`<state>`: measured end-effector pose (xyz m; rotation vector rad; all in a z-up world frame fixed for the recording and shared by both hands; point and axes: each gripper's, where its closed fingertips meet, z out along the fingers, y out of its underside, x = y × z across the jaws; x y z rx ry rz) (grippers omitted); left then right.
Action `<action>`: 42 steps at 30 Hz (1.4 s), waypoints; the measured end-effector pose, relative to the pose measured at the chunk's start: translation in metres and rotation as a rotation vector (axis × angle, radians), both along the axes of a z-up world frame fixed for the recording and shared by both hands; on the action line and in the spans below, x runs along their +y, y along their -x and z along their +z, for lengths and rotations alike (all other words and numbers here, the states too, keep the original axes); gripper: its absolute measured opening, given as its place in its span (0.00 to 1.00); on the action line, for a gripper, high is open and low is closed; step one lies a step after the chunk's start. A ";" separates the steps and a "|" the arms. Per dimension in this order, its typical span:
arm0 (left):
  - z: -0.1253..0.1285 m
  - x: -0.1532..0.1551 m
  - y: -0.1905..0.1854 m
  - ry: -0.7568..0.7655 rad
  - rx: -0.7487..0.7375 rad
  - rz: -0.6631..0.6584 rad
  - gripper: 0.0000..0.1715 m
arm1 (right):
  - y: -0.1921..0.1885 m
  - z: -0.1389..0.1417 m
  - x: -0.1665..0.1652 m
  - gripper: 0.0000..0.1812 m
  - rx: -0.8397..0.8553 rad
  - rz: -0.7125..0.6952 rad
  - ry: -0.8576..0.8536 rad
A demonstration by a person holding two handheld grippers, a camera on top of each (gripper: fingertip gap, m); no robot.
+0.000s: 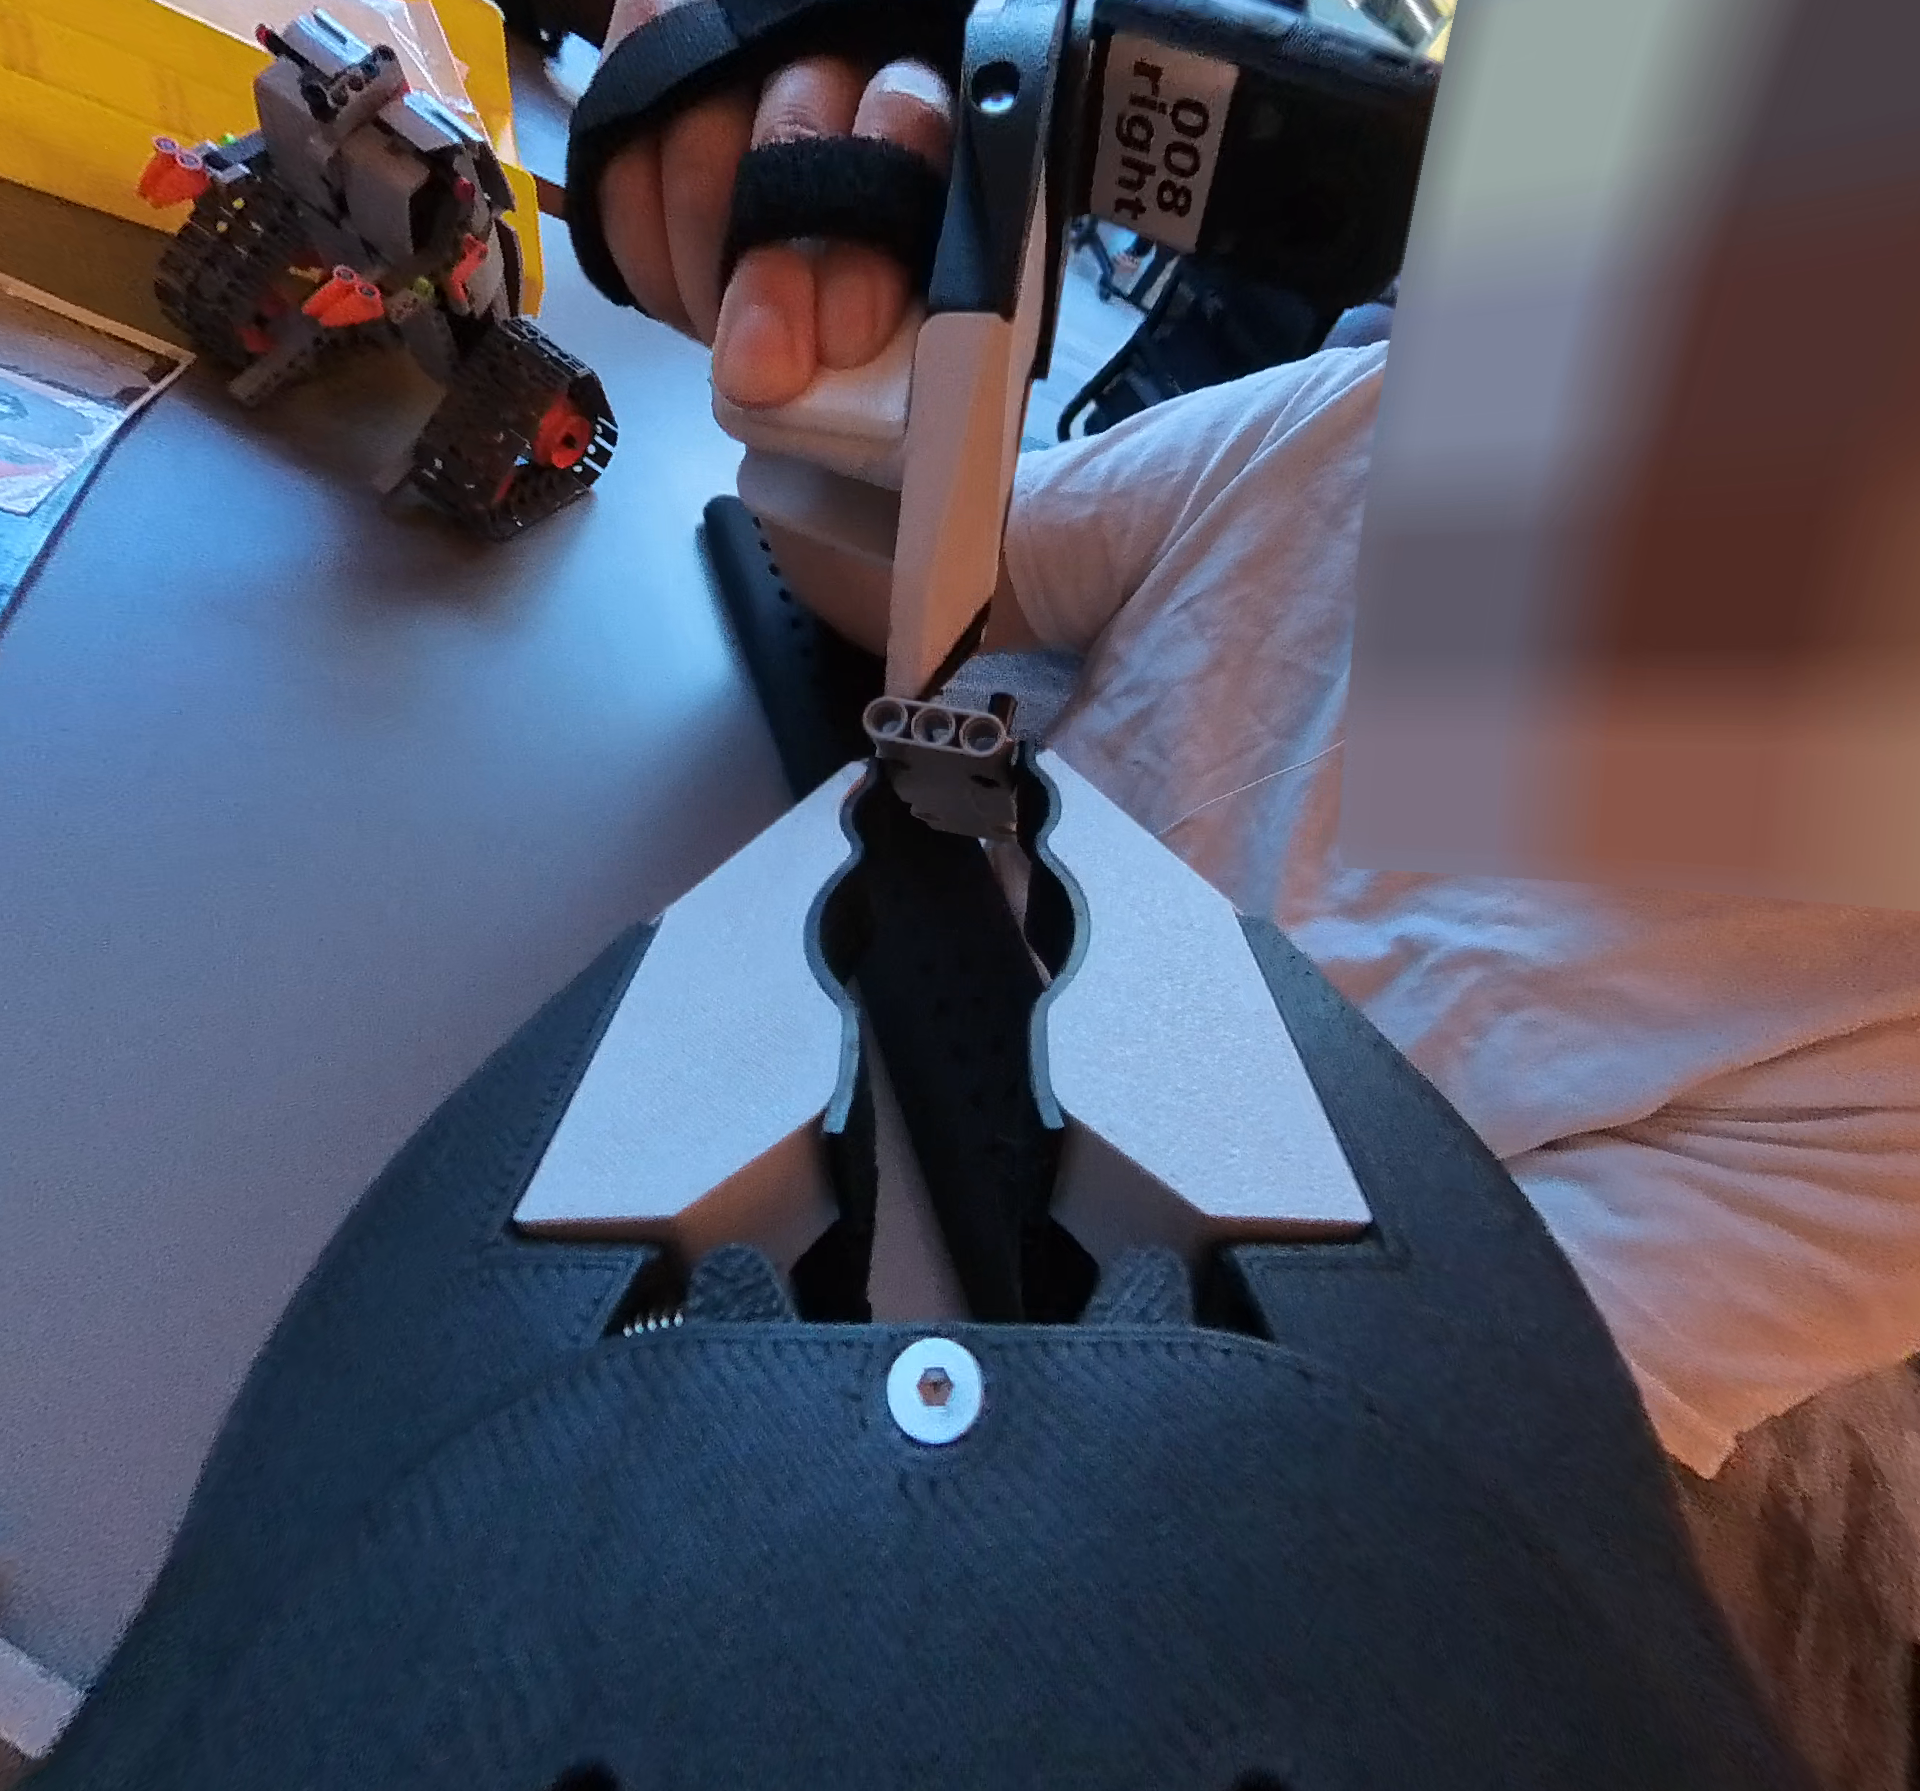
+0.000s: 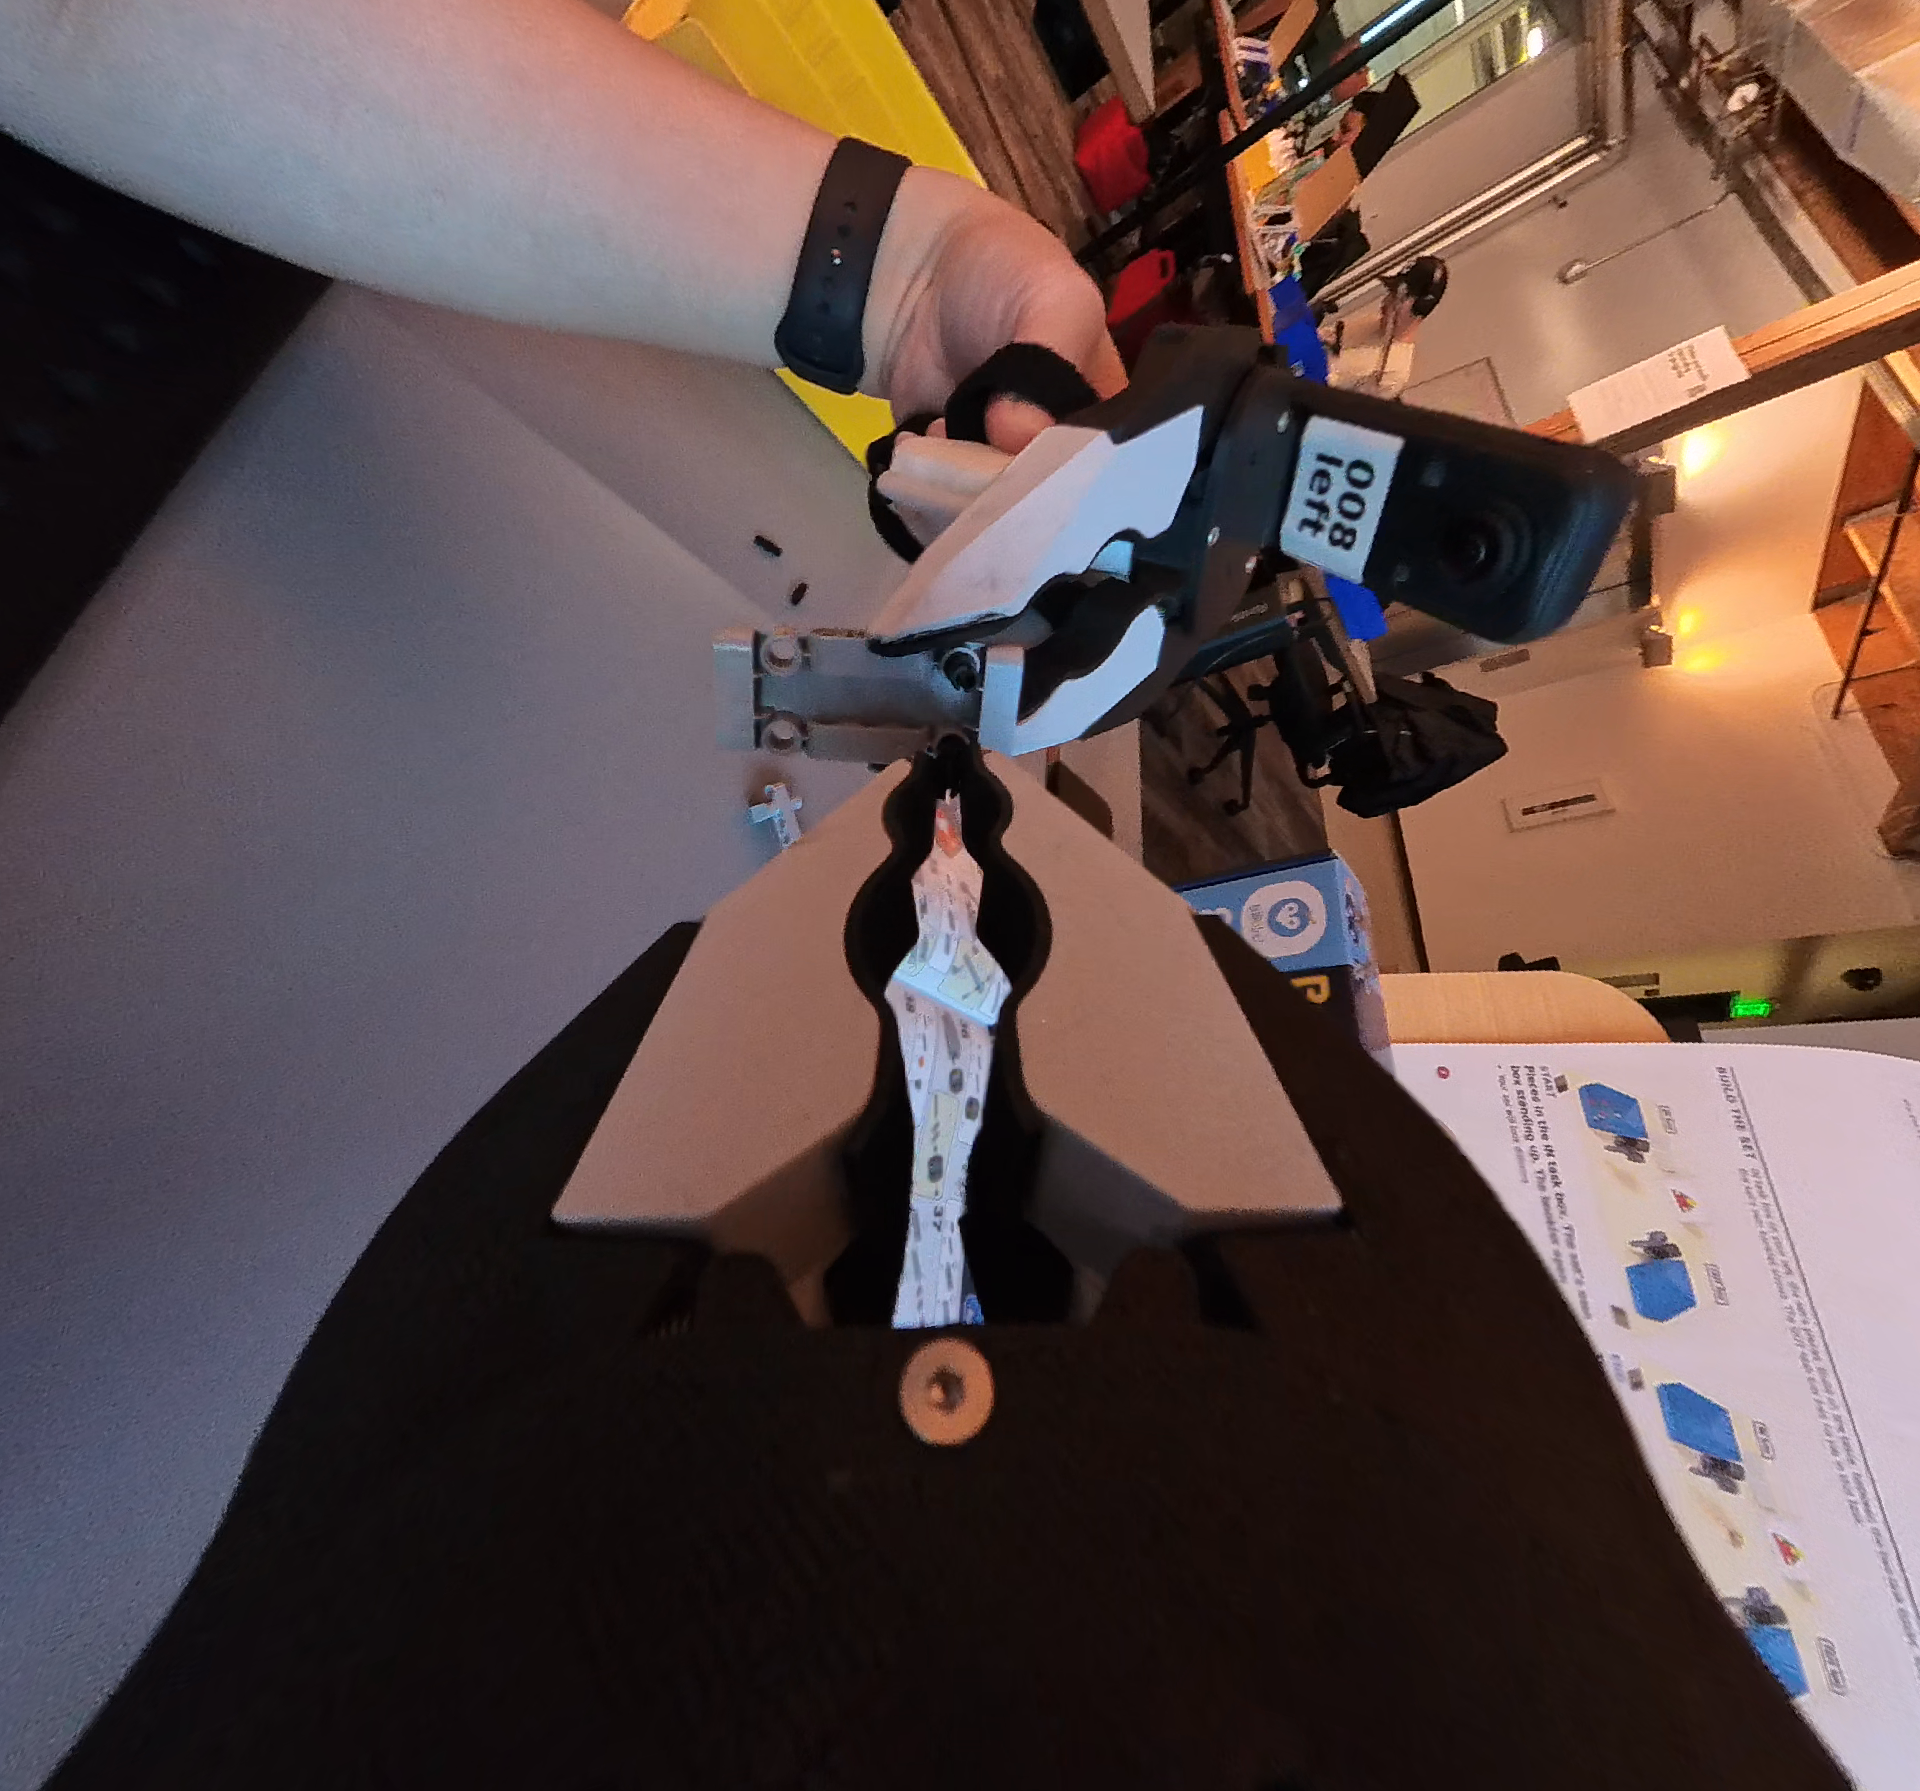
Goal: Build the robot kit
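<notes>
While both grippers meet above the grey table (image 1: 312, 910), the left gripper (image 1: 951, 785) has its tips pinched on a small grey building piece (image 1: 940, 754) with three round holes along one end. In the right wrist view that grey building piece (image 2: 831, 692) lies crosswise, its long axis running left to right, free end pointing toward the table side. The right gripper (image 2: 945, 765) has its tips drawn together right under the piece, on what looks like a tiny black pin (too small to be sure). Off to the side stands a tracked brick model (image 1: 374, 287) before a yellow bin (image 1: 125, 79), well apart. A printed sheet (image 2: 1662, 1326) lies nearby; loose bits (image 2: 774, 811) dot the table.
</notes>
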<state>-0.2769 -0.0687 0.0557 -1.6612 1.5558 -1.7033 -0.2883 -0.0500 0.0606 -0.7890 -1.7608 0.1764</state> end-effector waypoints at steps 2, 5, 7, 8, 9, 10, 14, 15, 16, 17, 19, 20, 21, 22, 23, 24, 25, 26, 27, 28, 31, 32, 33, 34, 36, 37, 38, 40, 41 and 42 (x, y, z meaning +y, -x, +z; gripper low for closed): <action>-0.004 0.000 -0.001 -0.006 0.017 -0.002 0.13 | -0.001 -0.004 0.000 0.02 -0.024 -0.005 -0.001; -0.010 -0.001 -0.002 -0.009 0.048 -0.008 0.13 | -0.002 -0.010 -0.001 0.02 -0.059 -0.004 0.018; -0.015 -0.002 -0.002 -0.017 0.069 -0.014 0.13 | -0.002 -0.014 -0.002 0.02 -0.080 -0.001 0.024; -0.017 -0.002 -0.002 -0.021 0.080 -0.016 0.13 | -0.002 -0.017 -0.002 0.02 -0.093 0.000 0.030; -0.019 -0.002 -0.002 -0.024 0.093 -0.018 0.13 | -0.003 -0.019 -0.002 0.02 -0.108 0.000 0.036; -0.022 -0.002 -0.002 -0.025 0.105 -0.022 0.13 | -0.003 -0.021 -0.002 0.02 -0.120 -0.001 0.037; -0.027 -0.001 -0.005 -0.020 0.125 -0.019 0.13 | -0.006 -0.025 -0.001 0.02 -0.143 -0.006 0.046; -0.025 0.001 -0.005 -0.010 0.115 -0.014 0.13 | -0.005 -0.024 0.000 0.02 -0.130 -0.007 0.047; -0.023 0.001 -0.004 -0.002 0.104 -0.014 0.13 | -0.004 -0.022 0.000 0.02 -0.117 -0.002 0.046; -0.023 0.001 -0.003 -0.001 0.100 -0.015 0.13 | -0.003 -0.022 0.000 0.02 -0.114 0.000 0.047; -0.027 0.002 -0.002 -0.019 0.118 -0.010 0.13 | -0.003 -0.025 0.001 0.02 -0.127 -0.003 0.044; -0.026 0.003 -0.002 -0.014 0.116 -0.004 0.13 | -0.002 -0.024 0.003 0.02 -0.115 -0.008 0.035; -0.022 0.005 -0.002 -0.002 0.091 0.005 0.13 | -0.002 -0.018 0.005 0.02 -0.080 -0.011 0.021; -0.015 0.007 -0.001 0.017 0.048 0.009 0.13 | -0.001 -0.011 0.006 0.02 -0.036 -0.008 0.016; -0.009 0.007 -0.001 0.037 0.016 0.007 0.13 | -0.001 -0.007 0.006 0.02 -0.010 -0.004 0.017; -0.008 0.008 -0.002 0.038 0.005 0.008 0.13 | -0.002 -0.006 0.007 0.02 -0.007 -0.008 0.011; -0.008 0.010 -0.002 0.037 0.001 0.019 0.13 | -0.002 -0.006 0.009 0.02 -0.005 -0.022 -0.004; -0.006 0.012 -0.002 0.046 -0.011 0.025 0.13 | -0.002 -0.003 0.010 0.02 0.012 -0.027 -0.013; -0.002 0.011 -0.002 0.061 -0.037 0.019 0.13 | 0.000 0.002 0.010 0.02 0.042 -0.023 -0.016; 0.003 0.010 -0.001 0.071 -0.064 0.008 0.13 | 0.000 0.005 0.009 0.02 0.063 -0.019 -0.019; 0.004 0.012 -0.001 0.066 -0.072 0.019 0.12 | 0.000 0.005 0.011 0.02 0.062 -0.029 -0.019; 0.003 0.012 -0.001 0.061 -0.065 0.016 0.12 | 0.000 0.003 0.010 0.02 0.059 -0.021 -0.010; 0.002 0.010 -0.001 0.058 -0.059 0.008 0.12 | 0.000 0.003 0.008 0.02 0.056 -0.010 0.008; 0.001 0.009 -0.001 0.049 -0.050 0.001 0.12 | -0.001 0.001 0.007 0.02 0.049 0.001 0.030; -0.006 0.005 -0.003 0.019 -0.009 -0.011 0.13 | -0.004 -0.006 0.003 0.02 0.009 0.023 0.079; -0.010 0.004 -0.005 0.011 0.012 -0.017 0.13 | -0.005 -0.009 0.002 0.02 -0.010 0.029 0.092; -0.013 0.002 -0.006 0.005 0.029 -0.023 0.13 | -0.006 -0.013 0.001 0.02 -0.032 0.030 0.109; -0.022 0.000 -0.007 -0.010 0.078 -0.037 0.13 | -0.007 -0.022 -0.002 0.02 -0.085 0.037 0.129; -0.025 0.001 -0.008 -0.023 0.094 -0.028 0.13 | -0.007 -0.023 0.001 0.02 -0.092 0.027 0.124; -0.024 0.003 -0.009 -0.019 0.087 -0.016 0.13 | -0.008 -0.021 0.003 0.02 -0.078 0.019 0.130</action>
